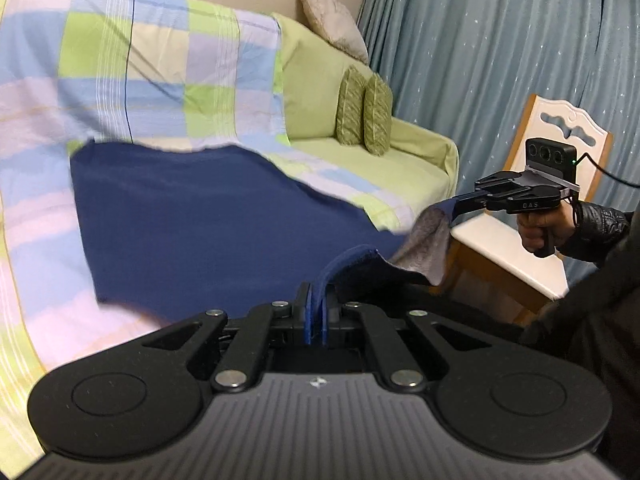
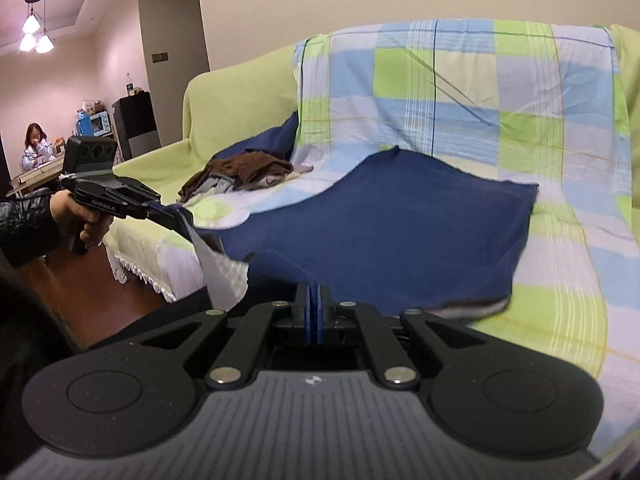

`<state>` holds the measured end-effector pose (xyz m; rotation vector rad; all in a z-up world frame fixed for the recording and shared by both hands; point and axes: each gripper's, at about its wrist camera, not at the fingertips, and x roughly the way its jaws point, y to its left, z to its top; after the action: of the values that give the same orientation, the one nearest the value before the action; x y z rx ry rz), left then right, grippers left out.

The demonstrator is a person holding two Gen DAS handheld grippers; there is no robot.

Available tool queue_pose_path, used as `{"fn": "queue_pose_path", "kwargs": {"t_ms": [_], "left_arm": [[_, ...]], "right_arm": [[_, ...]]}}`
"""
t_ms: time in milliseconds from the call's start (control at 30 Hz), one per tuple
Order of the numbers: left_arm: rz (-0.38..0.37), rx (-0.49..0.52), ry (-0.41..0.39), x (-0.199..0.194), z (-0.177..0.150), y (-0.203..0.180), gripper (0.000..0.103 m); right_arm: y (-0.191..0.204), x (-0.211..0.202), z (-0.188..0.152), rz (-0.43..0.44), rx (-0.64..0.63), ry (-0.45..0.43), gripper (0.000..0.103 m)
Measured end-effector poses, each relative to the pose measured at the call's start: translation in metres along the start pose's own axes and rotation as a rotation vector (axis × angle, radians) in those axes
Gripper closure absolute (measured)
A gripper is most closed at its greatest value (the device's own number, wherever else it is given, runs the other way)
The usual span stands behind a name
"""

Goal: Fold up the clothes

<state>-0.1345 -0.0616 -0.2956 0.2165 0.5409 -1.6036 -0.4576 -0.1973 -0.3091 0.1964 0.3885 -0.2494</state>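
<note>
A dark blue garment [image 1: 208, 220] with a grey inner side lies spread over the checked sheet on the sofa; it also shows in the right wrist view [image 2: 400, 232]. My left gripper [image 1: 316, 300] is shut on its near edge. My right gripper [image 2: 314, 300] is shut on the same near edge further along. In the left wrist view the right gripper [image 1: 460, 204] pinches a lifted corner at the right. In the right wrist view the left gripper [image 2: 176, 216] pinches the opposite corner at the left. The edge between them hangs slack, grey side showing.
A checked blue, green and white sheet [image 2: 460, 92] covers the green sofa [image 1: 400, 160]. A heap of brown and grey clothes [image 2: 244, 172] lies on the sofa's left. Green cushions [image 1: 364, 112] stand at the sofa's far end. A white chair [image 1: 520, 232] stands by the blue curtain [image 1: 500, 40].
</note>
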Motion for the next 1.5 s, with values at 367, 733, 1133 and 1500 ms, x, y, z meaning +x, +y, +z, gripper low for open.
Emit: {"fn": "queue_pose_path", "kwargs": {"t_ms": [367, 733, 1133, 1500], "left_arm": [[0.105, -0.120, 0.054, 0.134, 0.069, 0.153, 0.102], [0.124, -0.257, 0.123, 0.173, 0.026, 0.203, 0.076], [0.076, -0.188, 0.121, 0.177, 0.064, 0.197, 0.102], [0.130, -0.160, 0.092, 0.191, 0.080, 0.225, 0.102]], "right_arm": [[-0.185, 0.117, 0.047, -0.093, 0.320, -0.039, 0.101], [-0.238, 0.186, -0.002, -0.043, 0.494, 0.055, 0.080], [-0.235, 0.197, 0.017, -0.040, 0.462, 0.067, 0.100], [-0.245, 0.207, 0.059, -0.093, 0.355, 0.001, 0.101]]}}
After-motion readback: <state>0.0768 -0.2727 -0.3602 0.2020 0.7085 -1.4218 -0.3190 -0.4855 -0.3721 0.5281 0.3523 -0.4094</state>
